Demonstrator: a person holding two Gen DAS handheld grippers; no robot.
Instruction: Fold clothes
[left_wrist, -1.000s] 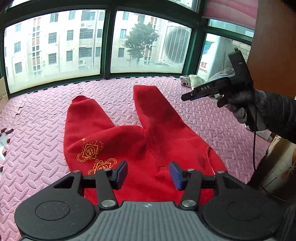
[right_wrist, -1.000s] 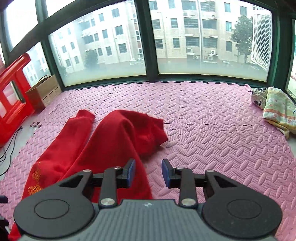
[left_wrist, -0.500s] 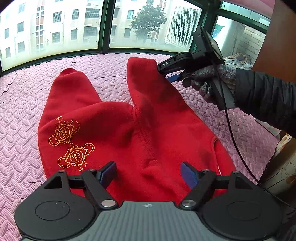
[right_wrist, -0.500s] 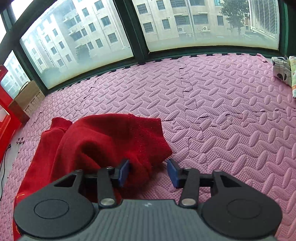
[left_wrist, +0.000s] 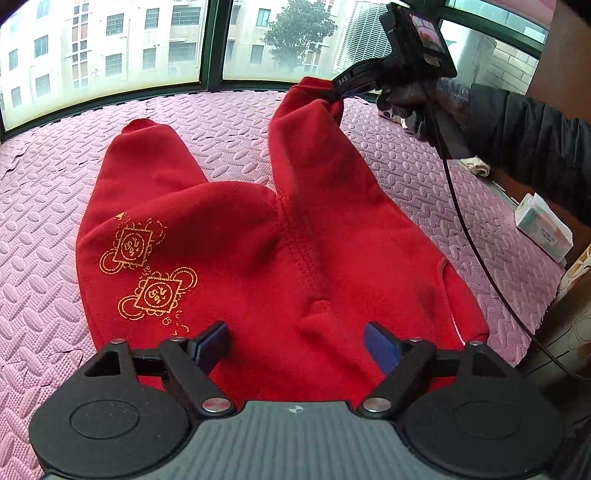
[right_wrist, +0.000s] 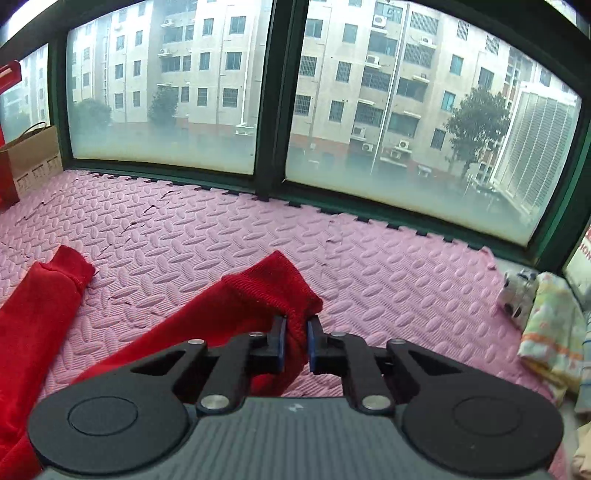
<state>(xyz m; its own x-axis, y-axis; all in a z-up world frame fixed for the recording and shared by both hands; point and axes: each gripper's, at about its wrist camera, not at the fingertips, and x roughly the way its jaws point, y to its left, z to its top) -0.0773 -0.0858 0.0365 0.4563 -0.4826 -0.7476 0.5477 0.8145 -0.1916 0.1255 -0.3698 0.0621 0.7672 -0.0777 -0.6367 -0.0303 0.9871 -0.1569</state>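
Observation:
Red trousers (left_wrist: 277, 258) with two gold emblems lie flat on the pink foam mat (left_wrist: 44, 206), legs pointing toward the window. My left gripper (left_wrist: 295, 332) hovers over the waist end; its jaws are opening, wide apart, and the pads press on nothing. My right gripper (right_wrist: 295, 325) has its jaws closing on the cuff (right_wrist: 273, 277) of the right-hand leg, blue pads pinching the cloth. In the left wrist view that right gripper (left_wrist: 340, 92) holds the cuff raised a little off the mat. The other leg (right_wrist: 44, 295) lies flat.
A gloved hand and dark sleeve (left_wrist: 517, 140) hold the right gripper, its cable (left_wrist: 472, 251) trailing down. A tissue box (left_wrist: 543, 229) sits at the mat's right edge. Folded cloths (right_wrist: 550, 325) lie by the window corner. A cardboard box (right_wrist: 33, 155) stands far left.
The right gripper swung in to the far leg's cuff, closed on it and lifted it. The left gripper sank toward the waist and spread its jaws wider.

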